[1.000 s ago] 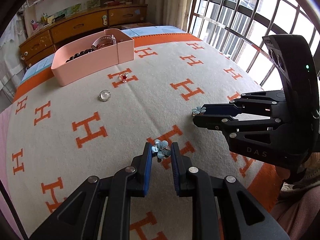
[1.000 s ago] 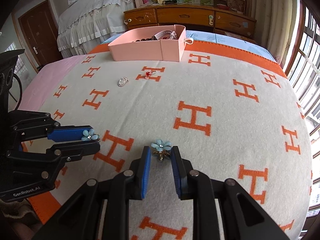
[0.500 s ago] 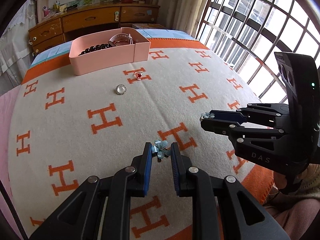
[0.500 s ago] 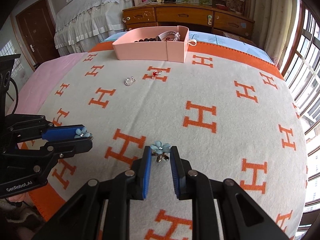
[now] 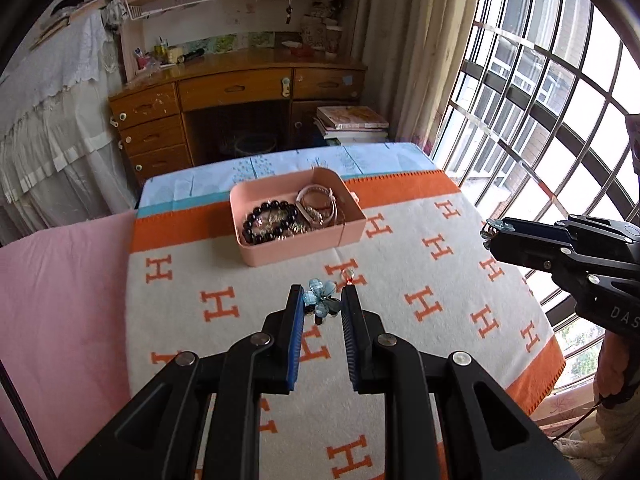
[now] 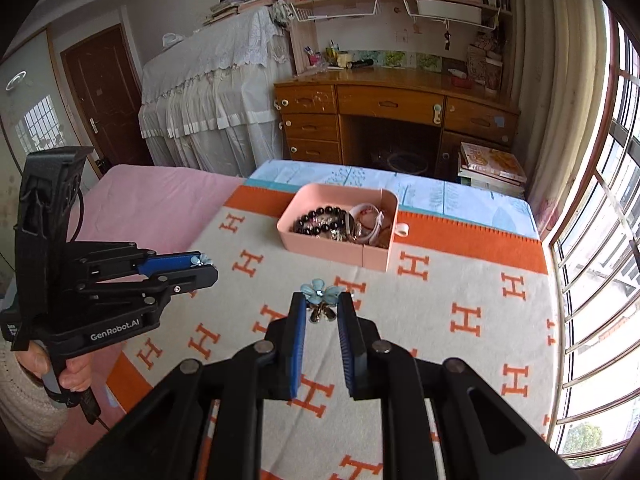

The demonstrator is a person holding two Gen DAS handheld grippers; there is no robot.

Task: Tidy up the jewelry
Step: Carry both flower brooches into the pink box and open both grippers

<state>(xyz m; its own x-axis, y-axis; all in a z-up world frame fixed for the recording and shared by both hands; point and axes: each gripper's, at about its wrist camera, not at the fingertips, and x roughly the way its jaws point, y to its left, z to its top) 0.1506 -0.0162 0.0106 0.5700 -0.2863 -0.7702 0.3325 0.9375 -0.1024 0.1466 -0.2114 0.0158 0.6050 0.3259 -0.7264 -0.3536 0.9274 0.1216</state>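
"GenRobot.AI" label (image 6: pixel 114 326), left tongs (image 6: pixel 206 266), "DAS" right tongs (image 5: pixel 490 234)

left gripper (image 5: pixel 321 304): clamped on blue flower earring (image 5: pixel 319 302), held above H-pattern blanket (image 5: pixel 400 320) | right gripper (image 5: pixel 489 236): at right, pinching second blue flower earring (image 5: pixel 491 228) | pink box (image 5: pixel 298 220): far centre, holds dark bead bracelet (image 5: pixel 268 222) | red-stone ring (image 5: pixel 348 276): on blanket near box
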